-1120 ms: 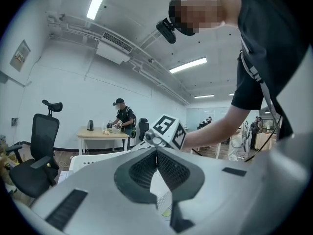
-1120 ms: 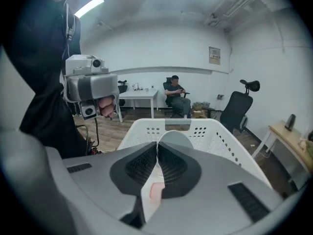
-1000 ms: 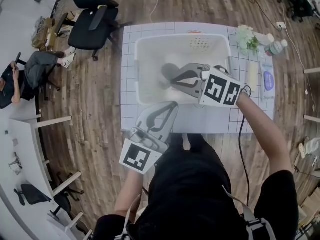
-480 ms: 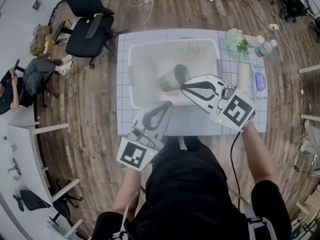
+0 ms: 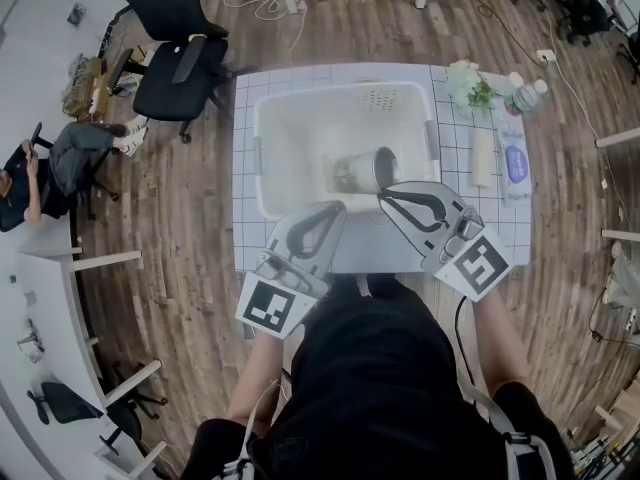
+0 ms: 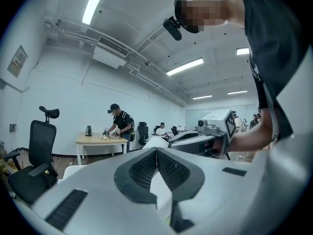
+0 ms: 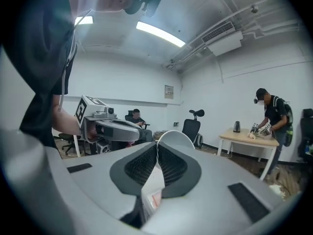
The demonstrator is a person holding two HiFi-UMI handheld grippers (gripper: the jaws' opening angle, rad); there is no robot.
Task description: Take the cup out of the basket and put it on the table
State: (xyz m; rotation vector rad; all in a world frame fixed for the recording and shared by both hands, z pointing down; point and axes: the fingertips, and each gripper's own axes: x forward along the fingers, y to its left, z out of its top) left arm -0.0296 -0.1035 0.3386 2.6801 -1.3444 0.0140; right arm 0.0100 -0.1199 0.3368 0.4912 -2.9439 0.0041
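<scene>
Since the right gripper [image 5: 382, 194] pinches the cup [image 5: 358, 171] by its rim, centre frame, it seems light but crushable; left gripper [image 5: 337, 208] closed, empty.

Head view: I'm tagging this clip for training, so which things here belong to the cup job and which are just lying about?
Belong to the job:
- cup, held at its rim by the right gripper
- basket
- table

Just lying about:
- flowers
- bottle
- white roll
- blue-labelled packet
- office chair
</scene>
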